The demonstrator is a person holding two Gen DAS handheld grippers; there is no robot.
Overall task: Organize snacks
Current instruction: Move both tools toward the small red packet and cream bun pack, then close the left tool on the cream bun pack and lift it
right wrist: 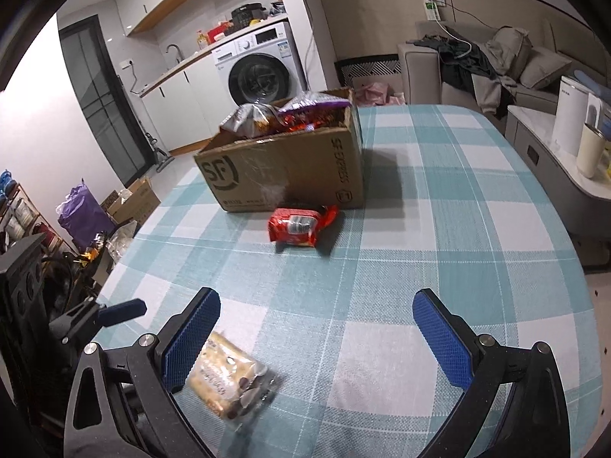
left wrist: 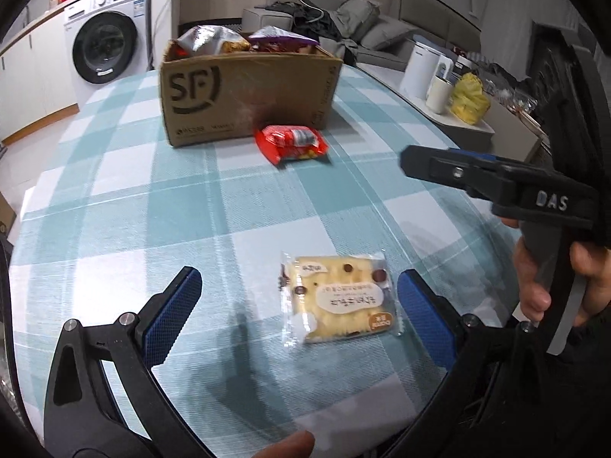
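My left tongs (left wrist: 298, 316) stand wide open with nothing in them, and the yellow cake packet (left wrist: 338, 299) lies flat on the desk (left wrist: 114, 206) between their two blue pads, nearer the right-hand one and touching neither. I judge it light and soft: a sponge slice sealed in thin clear film, which will crush if I pinch hard and may slide in the crinkly wrapper, so I would close across the body of the cake from its two long sides, gently, not on the flimsy sealed edges. My right tongs (right wrist: 317, 336) are likewise spread apart and empty, hovering over bare checked cloth, with that same packet just beside their left pad. Further off, the red snack bag (left wrist: 292, 143) lies just in front of the cardboard box (left wrist: 244, 95), close to its wall; whether it touches I cannot tell. It looks puffy and light, slick foil, best taken across its middle. Counting: two loose snacks on the desk, one yellow and one red; one box; and at least two bags (left wrist: 244, 40) poking above the box rim, with possibly more hidden beneath them
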